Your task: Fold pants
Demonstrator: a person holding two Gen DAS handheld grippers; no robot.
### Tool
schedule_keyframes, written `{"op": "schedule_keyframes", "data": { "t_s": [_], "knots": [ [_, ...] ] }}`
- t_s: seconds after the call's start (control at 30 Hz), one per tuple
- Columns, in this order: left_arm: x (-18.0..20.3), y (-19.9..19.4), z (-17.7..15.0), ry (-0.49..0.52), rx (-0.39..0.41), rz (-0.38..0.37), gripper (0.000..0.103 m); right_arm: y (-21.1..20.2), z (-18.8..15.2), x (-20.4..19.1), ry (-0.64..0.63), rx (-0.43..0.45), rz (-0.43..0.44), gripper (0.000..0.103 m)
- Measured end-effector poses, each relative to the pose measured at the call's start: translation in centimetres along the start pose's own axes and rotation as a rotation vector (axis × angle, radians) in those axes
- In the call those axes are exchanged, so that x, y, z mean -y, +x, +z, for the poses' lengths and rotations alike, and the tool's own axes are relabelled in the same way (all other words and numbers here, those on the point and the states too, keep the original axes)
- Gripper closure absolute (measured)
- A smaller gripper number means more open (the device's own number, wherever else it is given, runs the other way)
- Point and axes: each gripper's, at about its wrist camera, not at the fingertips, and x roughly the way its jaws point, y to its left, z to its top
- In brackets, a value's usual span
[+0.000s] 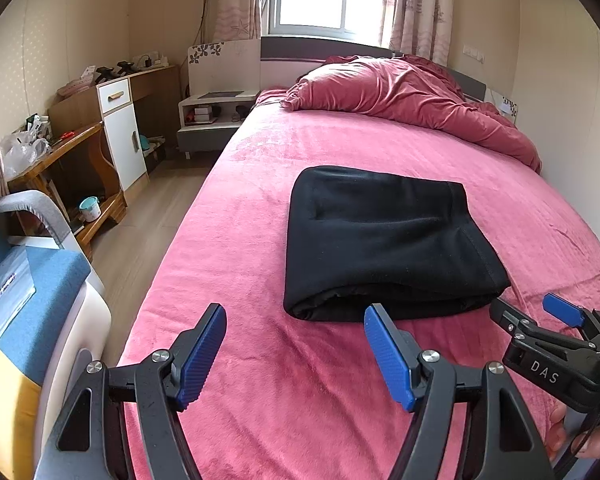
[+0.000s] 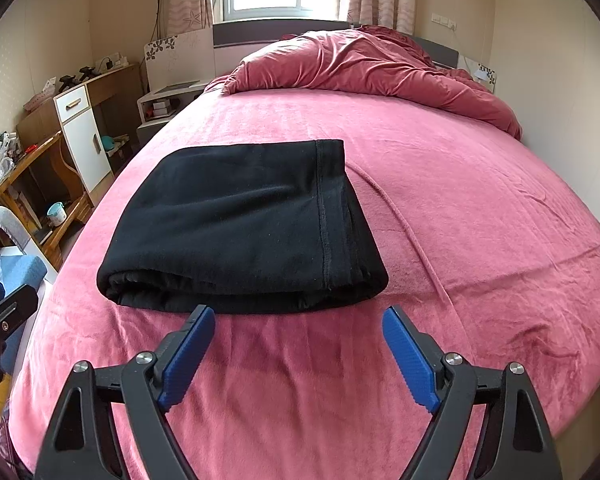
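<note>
Although the pants (image 2: pixel 240 224) already lie as a thick, compact black packet on the pink bed (image 2: pixel 480 220), I judge that they remain a soft and limp thing which keeps no shape by itself. The cloth looks like fleece or a heavy knit, so it is probably light but bulky, and not slippery against the plush bedcover. The left gripper (image 1: pixel 296 354) hovers just before the near edge of the packet, its blue fingers (image 1: pixel 200 358) spread wide apart and holding nothing. The right gripper (image 2: pixel 298 354) also stands near that edge, its fingers (image 2: pixel 410 362) apart and empty, a little in front of the rolled fold.

If one more fold or a move is wanted, I think the best hold is at the two near corners, taking all layers together, because a pinch on the top layer only would open the packet. The stitched hem band on the right side looks firmer and should give a safer grip. Lifting from one corner alone would let the layers sag and slide.
</note>
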Motion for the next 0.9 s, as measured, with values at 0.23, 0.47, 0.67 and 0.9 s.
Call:
{"op": "schedule_keyframes", "data": {
  "t_s": [0.23, 0.47, 0.67, 0.9],
  "knots": [
    [-0.02, -0.02, -0.02, 0.0, -0.002, 0.0, 0.03, 0.03, -0.09, 0.05, 0.001, -0.001, 0.001, 0.016],
    [-0.08, -0.15, -0.11, 0.0, 0.004, 0.003, 0.03, -0.02, -0.42, 0.0, 0.003, -0.006, -0.002, 0.016],
    [-0.1, -0.31, -0.13, 0.002, 0.002, 0.003, 0.03, 0.01, -0.42, -0.01, 0.001, -0.007, -0.001, 0.016],
    [-0.04, -0.37, -0.07, 0.004, -0.002, -0.008, 0.03, 0.01, -0.53, -0.05, 0.0, -0.009, -0.001, 0.015]
  ]
}}
